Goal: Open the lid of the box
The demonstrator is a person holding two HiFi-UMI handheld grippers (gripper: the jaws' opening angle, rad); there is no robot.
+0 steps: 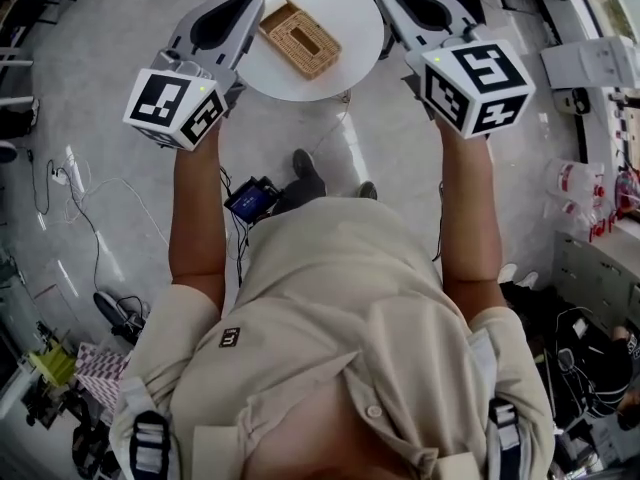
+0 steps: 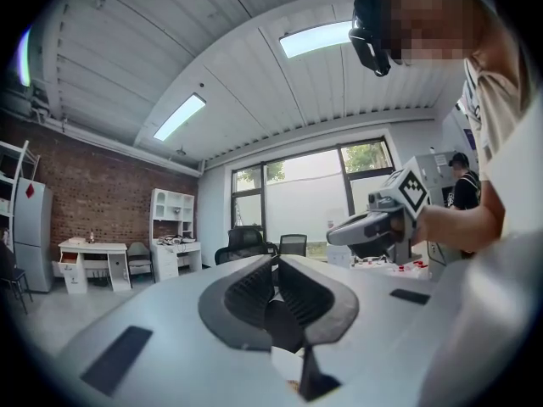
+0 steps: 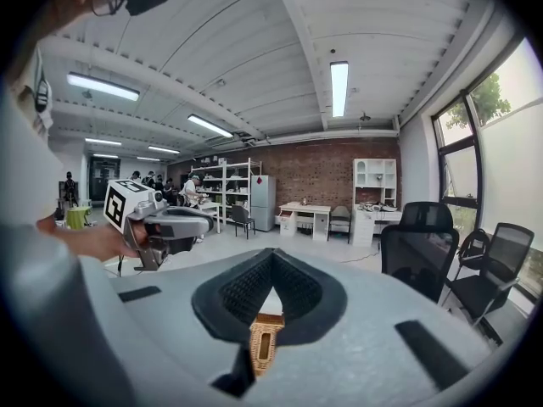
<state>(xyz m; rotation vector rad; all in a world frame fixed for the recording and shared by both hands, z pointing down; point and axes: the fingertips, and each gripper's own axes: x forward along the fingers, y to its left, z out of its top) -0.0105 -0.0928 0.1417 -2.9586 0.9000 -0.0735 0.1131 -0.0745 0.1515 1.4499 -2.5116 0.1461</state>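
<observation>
Left tongs (image 2: 276,263), right tongs (image 3: 271,261) pressed together | head view: whole wicker box (image 1: 299,38) on table (image 1: 355,13) | right gripper view: sliver

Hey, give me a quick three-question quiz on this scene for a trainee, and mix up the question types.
1. True or false: the woven box sits on the round white table.
2. The right gripper has its jaws: A) clamped on the box, B) together and empty, C) wide apart.
3. Fill in: in the head view, the left gripper shows at the box's ____ side.
Key: 1 true; 2 B; 3 left.
</observation>
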